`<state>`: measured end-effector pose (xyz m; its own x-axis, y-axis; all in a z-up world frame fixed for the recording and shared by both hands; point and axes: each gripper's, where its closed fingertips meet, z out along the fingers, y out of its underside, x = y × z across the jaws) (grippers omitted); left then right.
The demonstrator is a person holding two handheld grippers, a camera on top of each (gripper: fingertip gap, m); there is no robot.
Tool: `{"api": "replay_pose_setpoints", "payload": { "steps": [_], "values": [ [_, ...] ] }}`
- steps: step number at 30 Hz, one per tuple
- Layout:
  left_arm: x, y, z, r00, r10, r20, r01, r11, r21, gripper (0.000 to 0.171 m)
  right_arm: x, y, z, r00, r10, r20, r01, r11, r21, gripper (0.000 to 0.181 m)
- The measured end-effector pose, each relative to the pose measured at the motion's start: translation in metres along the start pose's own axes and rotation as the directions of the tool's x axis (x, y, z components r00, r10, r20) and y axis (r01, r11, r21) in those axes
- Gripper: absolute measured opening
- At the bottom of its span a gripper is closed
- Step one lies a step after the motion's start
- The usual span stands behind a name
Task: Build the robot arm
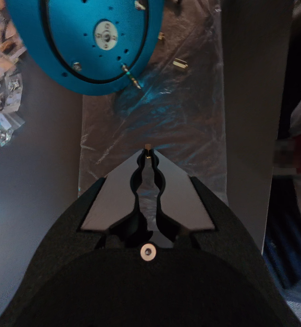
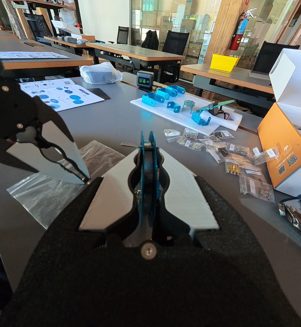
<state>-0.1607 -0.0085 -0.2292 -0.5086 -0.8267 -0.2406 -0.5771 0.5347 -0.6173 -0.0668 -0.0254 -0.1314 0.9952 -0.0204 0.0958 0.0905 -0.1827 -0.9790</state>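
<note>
My left gripper point(image 1: 148, 151) points down at a clear plastic bag point(image 1: 163, 115) on the grey table and is shut on a small brass standoff point(image 1: 148, 147), which pokes out past the fingertips. Two loose brass standoffs point(image 1: 179, 63) lie on the bag farther off. My right gripper point(image 2: 148, 150) is shut on a blue round plate assembly point(image 2: 147, 177), two discs held edge-on with a hub between them and a long screw point(image 2: 128, 144) sticking out to the left. The assembly also shows in the left wrist view point(image 1: 75, 49), hanging above the bag. The left gripper shows in the right wrist view point(image 2: 85, 179), its tips on the bag.
Several small bags of screws and parts point(image 2: 217, 146) lie to the right on the table point(image 2: 110, 120). A white foam sheet with blue brackets point(image 2: 181, 109) sits behind them. An orange and white box point(image 2: 284, 155) stands at the right, and an instruction sheet point(image 2: 61, 95) lies at the left. The grippers' ends are close to 15 centimeters from one another.
</note>
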Motion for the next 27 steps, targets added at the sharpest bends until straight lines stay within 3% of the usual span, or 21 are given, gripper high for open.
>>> {"api": "replay_pose_setpoints", "payload": {
  "steps": [2, 4, 6, 7, 16, 27],
  "values": [
    [-0.001, -0.025, -0.013, 0.989, -0.141, -0.049, 0.145, 0.986, 0.083, 0.005, -0.001, 0.0, 0.0, 1.0, -0.005, -0.003, 0.005, 1.0, 0.005, 0.014],
    [-0.004, -0.067, -0.034, 0.929, -0.328, -0.172, 0.36, 0.909, 0.211, 0.005, -0.002, 0.0, -0.001, 1.0, -0.02, -0.007, 0.02, 1.0, 0.008, 0.014],
    [-0.005, -0.097, -0.045, 0.822, -0.469, -0.323, 0.546, 0.809, 0.216, 0.005, -0.004, -0.001, -0.001, 0.999, -0.034, -0.011, 0.035, 0.999, 0.014, 0.014],
    [-0.009, -0.1, -0.044, 0.789, -0.517, -0.331, 0.592, 0.784, 0.185, 0.005, -0.005, -0.001, -0.001, 0.999, -0.042, -0.013, 0.042, 0.999, 0.018, 0.014],
    [-0.021, -0.108, -0.038, 0.82, -0.514, -0.25, 0.551, 0.827, 0.107, 0.005, -0.01, -0.001, -0.003, 0.995, -0.097, -0.039, 0.098, 0.995, 0.027, 0.014],
    [-0.024, -0.11, -0.037, 0.779, -0.566, -0.272, 0.604, 0.793, 0.078, 0.005, -0.009, -0.001, -0.005, 0.995, -0.098, -0.035, 0.099, 0.995, 0.025, 0.014]
  ]
}}
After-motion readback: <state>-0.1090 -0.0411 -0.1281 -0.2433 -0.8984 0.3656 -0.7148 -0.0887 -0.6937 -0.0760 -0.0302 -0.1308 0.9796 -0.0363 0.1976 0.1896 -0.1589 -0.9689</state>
